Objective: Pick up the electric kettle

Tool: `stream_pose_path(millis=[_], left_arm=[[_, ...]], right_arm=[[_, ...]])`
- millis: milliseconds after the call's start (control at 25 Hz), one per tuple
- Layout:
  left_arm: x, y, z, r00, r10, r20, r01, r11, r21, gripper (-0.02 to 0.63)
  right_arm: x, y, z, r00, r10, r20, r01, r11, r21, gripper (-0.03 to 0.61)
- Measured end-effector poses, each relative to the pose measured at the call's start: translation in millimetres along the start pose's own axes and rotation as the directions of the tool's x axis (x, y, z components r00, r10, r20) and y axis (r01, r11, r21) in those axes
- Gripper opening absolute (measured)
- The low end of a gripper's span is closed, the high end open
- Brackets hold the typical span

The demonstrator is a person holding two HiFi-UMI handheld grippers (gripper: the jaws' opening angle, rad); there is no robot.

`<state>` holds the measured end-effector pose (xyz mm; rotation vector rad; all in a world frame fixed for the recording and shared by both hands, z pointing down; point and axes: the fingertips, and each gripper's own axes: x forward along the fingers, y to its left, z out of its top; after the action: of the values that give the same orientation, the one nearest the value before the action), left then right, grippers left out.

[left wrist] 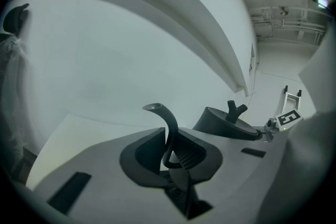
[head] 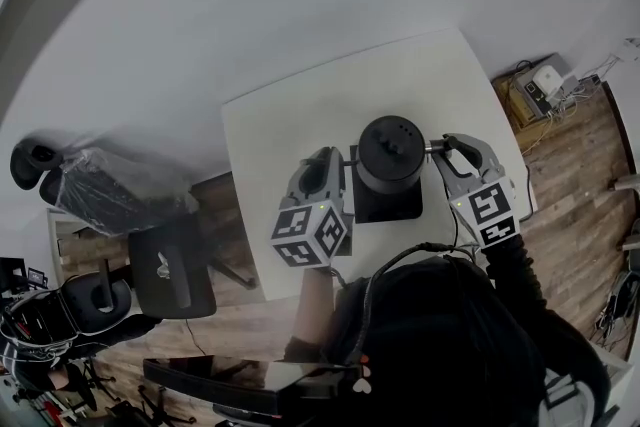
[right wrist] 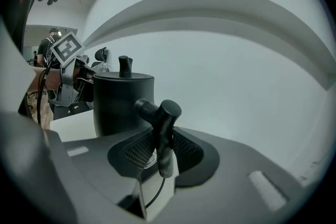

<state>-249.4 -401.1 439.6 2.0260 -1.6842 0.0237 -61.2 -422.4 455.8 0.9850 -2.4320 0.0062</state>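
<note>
Since the electric kettle (head: 390, 153) is gripped at two points, I judge the lift goes best with both hands raised evenly, so that little load falls on the thin spout (left wrist: 169, 131). Item, left hand-held gripper (head: 336, 167): jaws narrow, clamped on the spout, aimed slightly downward; item, right hand-held gripper (head: 447, 149): jaws wider, closed on the dark handle (right wrist: 160, 128), tilted down likewise. Kettle sits between them over its square base (head: 388, 207) on the white table (head: 290, 125); I cannot tell whether it is clear of the base.
</note>
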Motion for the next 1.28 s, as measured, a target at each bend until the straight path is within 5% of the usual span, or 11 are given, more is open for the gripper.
stream_pose_path(millis=[800, 1280], left_arm=[[-60.9, -63.2, 144.5, 0.96, -0.096, 0.264, 0.062, 0.989, 0.135, 0.032], [-81.2, -75.0, 177.8, 0.937, -0.1, 0.333, 0.047, 0.985, 0.163, 0.028]], right_arm=[[-66.9, -31.2, 137.8, 0.961, -0.094, 0.26, 0.097, 0.995, 0.001, 0.101], [-85.5, -32.4, 171.6, 0.936, -0.121, 0.33, 0.13, 0.991, -0.008, 0.101]])
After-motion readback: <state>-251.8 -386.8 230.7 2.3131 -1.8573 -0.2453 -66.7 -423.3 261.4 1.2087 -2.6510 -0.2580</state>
